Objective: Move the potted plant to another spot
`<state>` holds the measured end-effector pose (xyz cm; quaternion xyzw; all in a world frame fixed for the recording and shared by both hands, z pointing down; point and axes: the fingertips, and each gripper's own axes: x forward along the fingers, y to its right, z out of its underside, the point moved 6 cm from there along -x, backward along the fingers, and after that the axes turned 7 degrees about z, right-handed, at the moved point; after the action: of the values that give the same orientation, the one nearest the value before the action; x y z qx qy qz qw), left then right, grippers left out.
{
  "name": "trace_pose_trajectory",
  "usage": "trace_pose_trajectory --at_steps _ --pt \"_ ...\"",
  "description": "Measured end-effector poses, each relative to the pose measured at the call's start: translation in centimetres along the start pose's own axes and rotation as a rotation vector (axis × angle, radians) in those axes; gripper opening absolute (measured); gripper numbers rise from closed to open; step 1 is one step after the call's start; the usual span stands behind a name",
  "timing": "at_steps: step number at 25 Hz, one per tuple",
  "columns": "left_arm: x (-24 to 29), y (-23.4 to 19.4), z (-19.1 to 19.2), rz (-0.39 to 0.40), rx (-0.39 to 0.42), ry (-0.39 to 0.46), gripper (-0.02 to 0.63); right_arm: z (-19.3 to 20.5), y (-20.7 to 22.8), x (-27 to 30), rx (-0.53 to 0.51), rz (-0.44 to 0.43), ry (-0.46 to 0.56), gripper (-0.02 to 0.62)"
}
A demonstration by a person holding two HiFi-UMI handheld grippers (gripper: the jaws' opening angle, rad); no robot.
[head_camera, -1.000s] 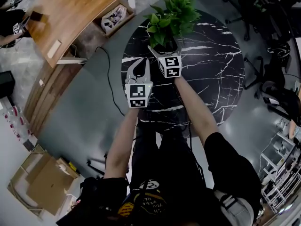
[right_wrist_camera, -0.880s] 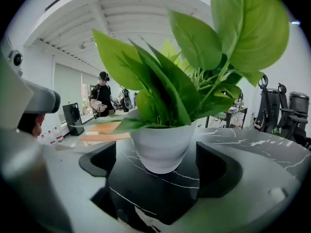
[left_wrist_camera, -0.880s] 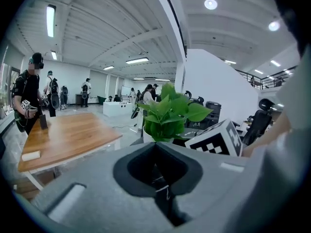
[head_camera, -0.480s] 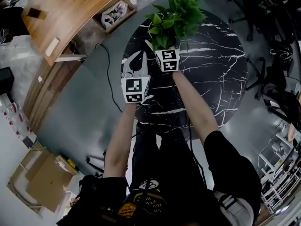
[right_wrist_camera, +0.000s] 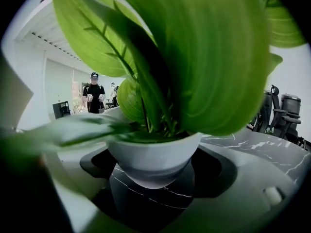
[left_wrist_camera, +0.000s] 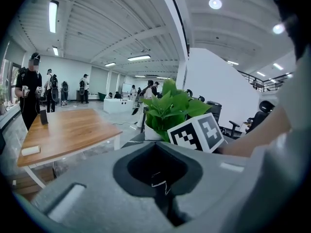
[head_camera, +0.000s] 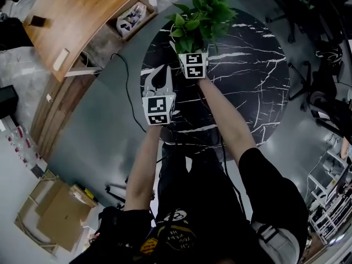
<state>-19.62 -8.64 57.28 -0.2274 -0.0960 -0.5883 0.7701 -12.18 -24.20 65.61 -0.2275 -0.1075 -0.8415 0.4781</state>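
Round black marble-pattern table (head_camera: 253, 87), white veins. Wooden desk (head_camera: 82, 15) to its left, carrying a small dark object (head_camera: 37, 21) and a white block (head_camera: 61, 59). Black cable (head_camera: 127, 92) on the grey floor between them. Cardboard (head_camera: 49, 216) lower left. Office chairs (head_camera: 324, 54) at right. Person (left_wrist_camera: 28, 89) standing beyond the desk.

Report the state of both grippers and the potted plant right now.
Right gripper: shut on the pot, one jaw on each side.
Leafy green plant in a white pot: upright, gripped, base seemingly just clear of the round black marble table.
Left gripper: shut, empty, held beside the plant.
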Motion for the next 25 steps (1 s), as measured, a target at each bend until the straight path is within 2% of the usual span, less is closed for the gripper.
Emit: trace_pose_trajectory --at_steps 5,12,19,25 --pt "0.6 1.3 -0.3 0.026 0.015 -0.007 0.005 0.1 3.6 -0.3 0.023 0.053 -0.01 0.483" --pt "2.7 3.9 -0.6 0.08 0.024 -0.015 0.005 1.9 13.8 -3.2 0.104 0.218 -0.026 0.483" --pt "4.9 7.9 -1.0 0.161 0.029 -0.015 0.005 6.1 27.9 -9.7 0.219 0.457 -0.052 0.483" --pt "6.1 11.0 -1.0 0.224 0.037 -0.022 0.005 10.3 37.3 -17.1 0.234 0.65 -0.098 0.483"
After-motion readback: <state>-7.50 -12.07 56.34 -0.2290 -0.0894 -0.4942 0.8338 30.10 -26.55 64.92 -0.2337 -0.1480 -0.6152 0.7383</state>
